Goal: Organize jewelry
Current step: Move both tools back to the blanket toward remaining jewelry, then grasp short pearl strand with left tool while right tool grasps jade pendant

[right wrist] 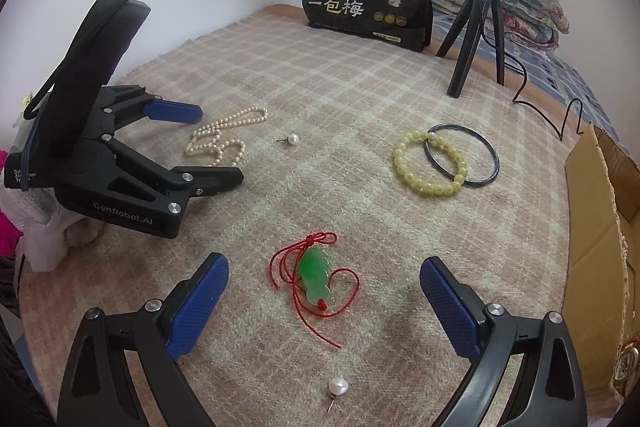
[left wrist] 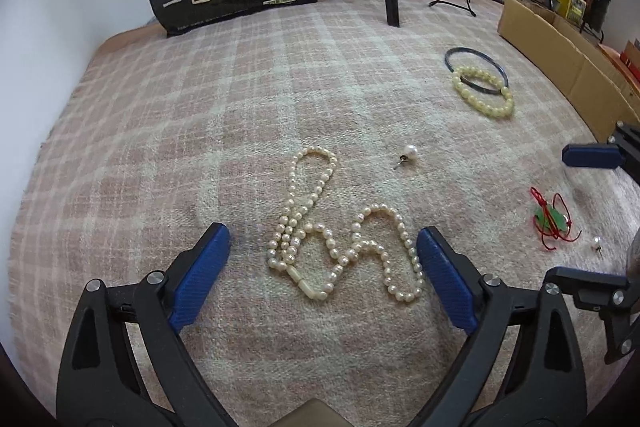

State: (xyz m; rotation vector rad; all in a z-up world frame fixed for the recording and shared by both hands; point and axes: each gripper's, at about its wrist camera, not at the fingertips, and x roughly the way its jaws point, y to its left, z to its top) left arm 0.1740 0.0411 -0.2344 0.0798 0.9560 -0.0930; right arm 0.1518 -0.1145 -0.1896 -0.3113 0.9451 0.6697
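Left gripper (left wrist: 322, 279): jaws spread wide, empty, low over the blanket (left wrist: 160, 147). The pearl necklace (left wrist: 340, 235) lies in a loose tangle between its blue pads (left wrist: 200, 275); cannot tell whether either pad touches the beads.

Right gripper (right wrist: 324, 303): jaws also spread wide, holding nothing. The green jade pendant (right wrist: 314, 277) on its red cord (right wrist: 320, 323) lies flat between the fingers, apart from both. A pearl earring (right wrist: 337, 387) sits nearer, just below the cord's end.

Further out: a second pearl earring (right wrist: 292, 139) lies mid-blanket, right of the necklace. Far right, a yellow bead bracelet (right wrist: 430, 163) overlaps a dark bangle (right wrist: 464, 155). A cardboard box (right wrist: 592, 227) stands along the right edge; its contents are mostly hidden.

Progress, as judged: early. Six pieces are loose on the blanket, none gripped. Both tools look poised for a first pick, necklace left, pendant right. The box is the likely destination, though that is unconfirmed.
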